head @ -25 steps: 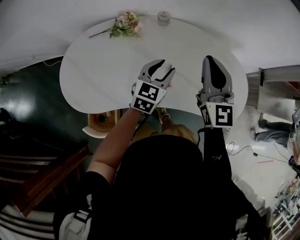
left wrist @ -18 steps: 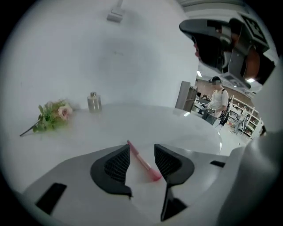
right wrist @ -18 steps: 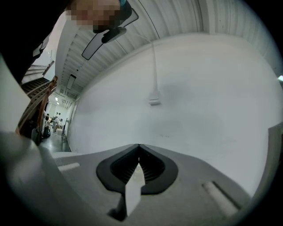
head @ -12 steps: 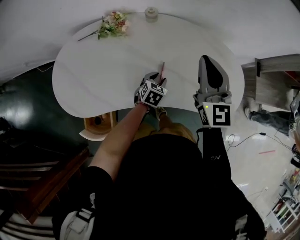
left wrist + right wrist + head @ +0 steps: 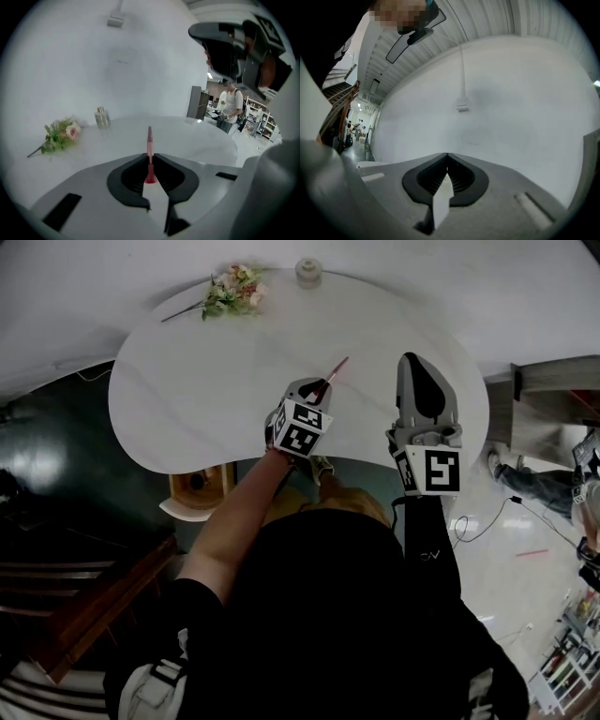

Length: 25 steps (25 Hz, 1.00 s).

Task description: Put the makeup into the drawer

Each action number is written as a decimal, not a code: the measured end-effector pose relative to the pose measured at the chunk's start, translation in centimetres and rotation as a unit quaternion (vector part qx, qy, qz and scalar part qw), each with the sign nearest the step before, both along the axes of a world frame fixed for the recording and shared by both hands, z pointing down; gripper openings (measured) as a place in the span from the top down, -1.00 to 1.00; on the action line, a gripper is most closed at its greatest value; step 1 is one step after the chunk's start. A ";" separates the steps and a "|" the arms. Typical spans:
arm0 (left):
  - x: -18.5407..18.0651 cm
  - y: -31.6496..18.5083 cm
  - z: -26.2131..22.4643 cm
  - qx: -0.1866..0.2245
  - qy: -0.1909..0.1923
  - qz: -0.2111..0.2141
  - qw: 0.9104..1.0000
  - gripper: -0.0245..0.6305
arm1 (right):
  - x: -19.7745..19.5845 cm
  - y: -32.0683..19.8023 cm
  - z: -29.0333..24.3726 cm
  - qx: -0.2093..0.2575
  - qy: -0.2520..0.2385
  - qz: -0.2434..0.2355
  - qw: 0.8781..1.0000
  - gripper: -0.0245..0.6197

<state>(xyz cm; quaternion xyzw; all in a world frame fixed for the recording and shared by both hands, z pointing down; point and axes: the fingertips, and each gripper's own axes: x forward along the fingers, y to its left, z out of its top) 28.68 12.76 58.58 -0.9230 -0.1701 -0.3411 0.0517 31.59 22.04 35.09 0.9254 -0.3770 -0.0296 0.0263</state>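
- The makeup, a slim pink stick, is pinched near its back end between the jaws of the left tool, which have just been closing on it. Most of its length juts forward over the white worktop.
- Holding it by the end probably leaves the long part free to enter a drawer first.
- The right tool hangs level beside it, jaws together on nothing, seemingly kept free to work the drawer.
- A bunch of flowers and a small bottle sit at the far edge, well apart from the grip.
- A wooden box below the near edge may be the drawer, though this is unclear.
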 end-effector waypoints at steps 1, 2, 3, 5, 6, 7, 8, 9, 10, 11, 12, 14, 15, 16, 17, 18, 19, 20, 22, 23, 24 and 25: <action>0.4 -0.5 -1.9 -0.003 0.024 -0.008 1.000 0.80 | 0.0 -0.3 -0.2 0.002 0.002 -0.004 1.000 0.91; 0.8 -1.0 -4.0 -0.004 0.050 -0.015 0.999 0.80 | 0.0 -0.7 -0.4 0.004 0.004 -0.009 1.000 0.91; 1.1 -1.4 -6.2 -0.004 0.076 -0.020 0.997 0.80 | 0.0 -1.1 -0.7 0.006 0.007 -0.014 1.000 0.91; 1.5 -2.2 -10.5 -0.008 0.125 -0.026 0.992 0.80 | -0.1 -2.0 -1.4 0.009 0.012 -0.025 1.000 0.91; 1.6 -2.5 -12.5 -0.014 0.146 -0.027 0.989 0.80 | -0.2 -2.5 -1.7 0.011 0.015 -0.030 0.999 0.91; 1.5 -2.8 -14.5 -0.022 0.164 -0.027 0.986 0.80 | -0.3 -3.1 -2.1 0.013 0.019 -0.036 0.999 0.91; 1.3 -3.1 -16.5 -0.030 0.185 -0.029 0.982 0.80 | -0.4 -3.7 -2.4 0.015 0.023 -0.042 0.999 0.91; 1.1 -3.4 -18.5 -0.033 0.210 -0.032 0.977 0.80 | -0.4 -4.3 -2.8 0.017 0.026 -0.048 0.998 0.91; 0.8 -3.8 -20.4 -0.034 0.236 -0.037 0.971 0.80 | -0.5 -4.9 -3.1 0.019 0.029 -0.055 0.998 0.91; 0.5 -4.3 -21.9 -0.032 0.258 -0.043 0.965 0.80 | -0.6 -5.5 -3.4 0.021 0.032 -0.063 0.997 0.91; 0.2 -4.8 -22.9 -0.030 0.273 -0.050 0.960 0.80 | -0.7 -6.1 -3.5 0.022 0.034 -0.071 0.997 0.91; -0.3 -5.7 -23.8 -0.029 0.285 -0.065 0.956 0.80 | -1.2 -7.3 -4.2 0.034 0.034 -0.085 0.995 0.91; -0.7 -6.2 -24.0 -0.029 0.286 -0.073 0.955 0.80 | -1.4 -8.0 -4.7 0.044 0.029 -0.091 0.994 0.91; -1.0 -6.7 -24.3 -0.028 0.286 -0.081 0.954 0.80 | -1.7 -8.6 -5.2 0.052 0.026 -0.098 0.994 0.91; -1.5 -7.4 -24.5 -0.025 0.287 -0.090 0.953 0.80 | -2.0 -9.2 -5.4 0.054 0.024 -0.105 0.993 0.91; -2.1 -8.1 -24.7 -0.021 0.288 -0.100 0.952 0.80 | -2.2 -9.7 -5.4 0.051 0.023 -0.113 0.992 0.91; -2.7 -9.0 -24.8 -0.016 0.289 -0.110 0.951 0.80 | -2.4 -10.4 -5.1 0.043 0.026 -0.121 0.991 0.91; -3.3 -10.1 -24.9 -0.011 0.289 -0.121 0.950 0.80 | -2.5 -11.1 -4.7 0.032 0.029 -0.132 0.990 0.91; -5.0 -12.5 -24.8 0.000 0.288 -0.152 0.945 0.80 | -3.3 -13.3 -4.3 0.024 0.035 -0.163 0.986 0.91; -6.1 -13.8 -24.9 0.006 0.289 -0.171 0.942 0.80 | -4.0 -14.8 -4.4 0.026 0.038 -0.184 0.982 0.91; -7.2 -15.0 -25.0 0.012 0.290 -0.190 0.938 0.80 | -4.8 -16.3 -4.5 0.028 0.040 -0.206 0.977 0.91; -8.2 -16.2 -25.2 0.018 0.292 -0.207 0.934 0.80 | -5.6 -17.7 -4.6 0.030 0.041 -0.226 0.973 0.91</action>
